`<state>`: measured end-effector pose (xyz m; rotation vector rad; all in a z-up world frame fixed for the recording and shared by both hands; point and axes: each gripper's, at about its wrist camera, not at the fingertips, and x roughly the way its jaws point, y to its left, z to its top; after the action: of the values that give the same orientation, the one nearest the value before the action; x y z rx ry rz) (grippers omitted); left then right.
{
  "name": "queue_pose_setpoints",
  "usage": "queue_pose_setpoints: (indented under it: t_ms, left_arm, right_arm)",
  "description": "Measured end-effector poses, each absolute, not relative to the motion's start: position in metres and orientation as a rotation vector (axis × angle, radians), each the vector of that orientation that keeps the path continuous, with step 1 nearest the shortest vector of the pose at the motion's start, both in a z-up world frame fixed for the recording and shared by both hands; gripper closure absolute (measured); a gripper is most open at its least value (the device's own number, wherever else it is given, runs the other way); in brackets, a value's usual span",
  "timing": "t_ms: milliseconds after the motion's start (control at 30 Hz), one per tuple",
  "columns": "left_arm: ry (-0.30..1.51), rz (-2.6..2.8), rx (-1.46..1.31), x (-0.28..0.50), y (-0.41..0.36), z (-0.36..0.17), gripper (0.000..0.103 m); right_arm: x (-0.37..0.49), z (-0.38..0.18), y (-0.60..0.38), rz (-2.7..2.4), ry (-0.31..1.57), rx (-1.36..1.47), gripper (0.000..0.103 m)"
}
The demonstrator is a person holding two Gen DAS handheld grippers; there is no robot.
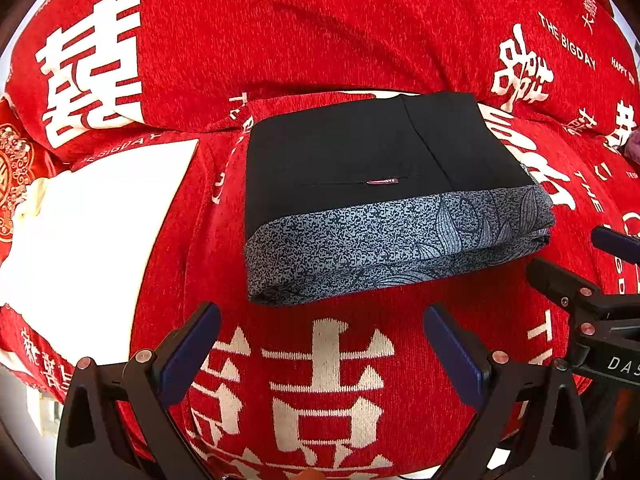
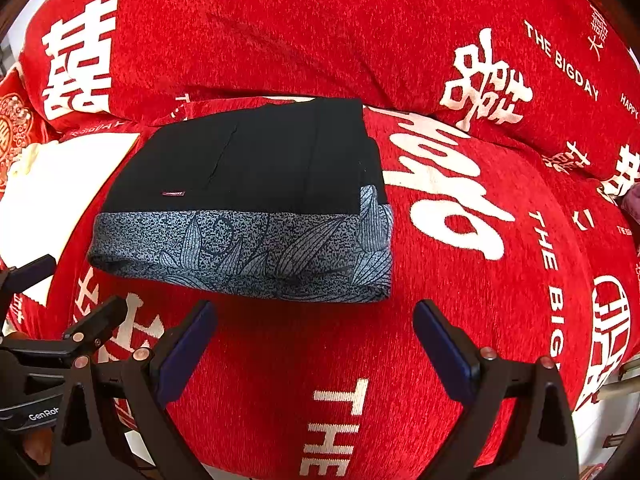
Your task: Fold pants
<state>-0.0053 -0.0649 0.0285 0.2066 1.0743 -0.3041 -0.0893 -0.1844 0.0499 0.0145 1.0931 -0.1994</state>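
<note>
The pants [image 1: 384,192] lie folded into a compact rectangle on the red bedspread [image 1: 280,52], black on top with a grey-blue leaf-print band along the near edge and a small red label. In the right wrist view the same bundle [image 2: 248,208] sits left of centre. My left gripper [image 1: 322,326] stands open just short of the bundle's near edge, nothing between its blue-padded fingers. My right gripper [image 2: 314,320] is open too, near the bundle's right front corner, holding nothing. Each gripper shows at the edge of the other's view.
The bedspread [image 2: 480,200] is red with large white characters and lettering, bulging up in a thick roll behind the pants. A white cloth [image 1: 88,240] lies to the left of the bundle. A red and gold embroidered item [image 1: 12,176] sits at the far left.
</note>
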Motion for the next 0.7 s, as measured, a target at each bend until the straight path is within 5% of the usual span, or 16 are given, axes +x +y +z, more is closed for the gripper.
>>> queue_pose_setpoints:
  t_ms: [700]
  left_arm:
    - [1.031,-0.323,0.183,-0.026,-0.047,0.040,0.002]
  right_arm:
    - [-0.106,0.066,-0.171,-0.210,1.072,0.017,0.004]
